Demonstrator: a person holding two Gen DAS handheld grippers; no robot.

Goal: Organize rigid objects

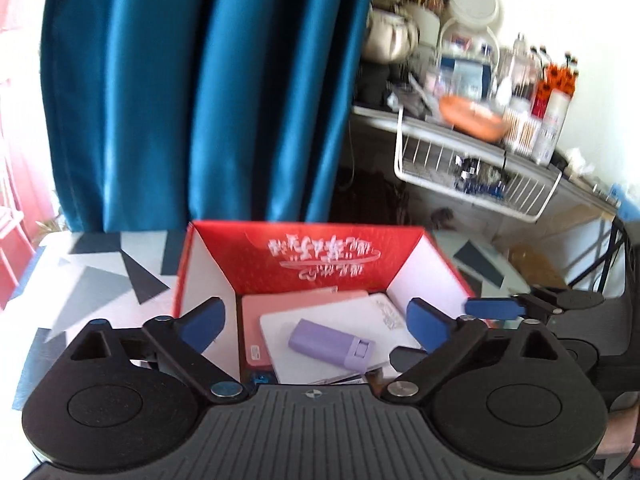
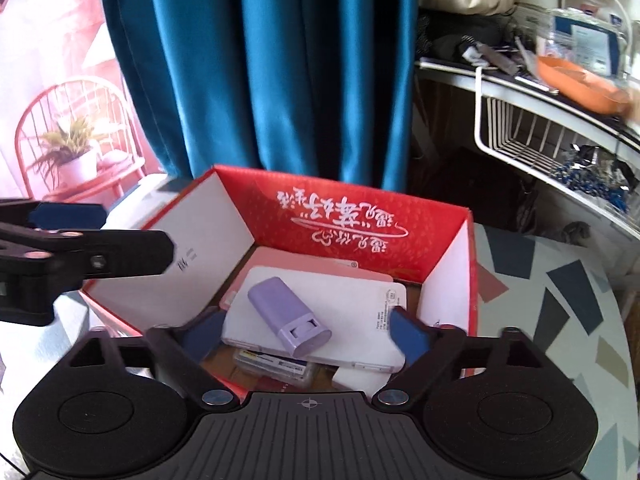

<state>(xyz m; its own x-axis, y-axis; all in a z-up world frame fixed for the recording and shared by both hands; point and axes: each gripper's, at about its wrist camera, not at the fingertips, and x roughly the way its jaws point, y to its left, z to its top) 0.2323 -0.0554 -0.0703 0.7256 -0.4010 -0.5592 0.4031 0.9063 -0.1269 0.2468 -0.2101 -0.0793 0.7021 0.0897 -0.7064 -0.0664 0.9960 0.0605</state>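
Blue curtain (image 1: 208, 92) hangs as backdrop. Right of curtain: cluttered shelf (image 1: 460, 128) with orange bowl (image 1: 472, 118), white wire basket (image 1: 476, 172) hung beneath. Left of curtain: red chair (image 2: 76, 136) holding potted plant (image 2: 74, 156).

One red box (image 2: 344, 216), open at the top. Inside it: one lilac case (image 2: 288, 320), one white flat case (image 2: 352, 312), one pink flat case (image 2: 280, 258), one clear packet (image 2: 276, 366) lying partly hidden beneath them. Two grippers: left gripper (image 1: 316, 324), right gripper (image 2: 306, 334). One blue curtain (image 2: 280, 60). One white wire basket (image 2: 532, 148). One patterned table (image 2: 552, 292).
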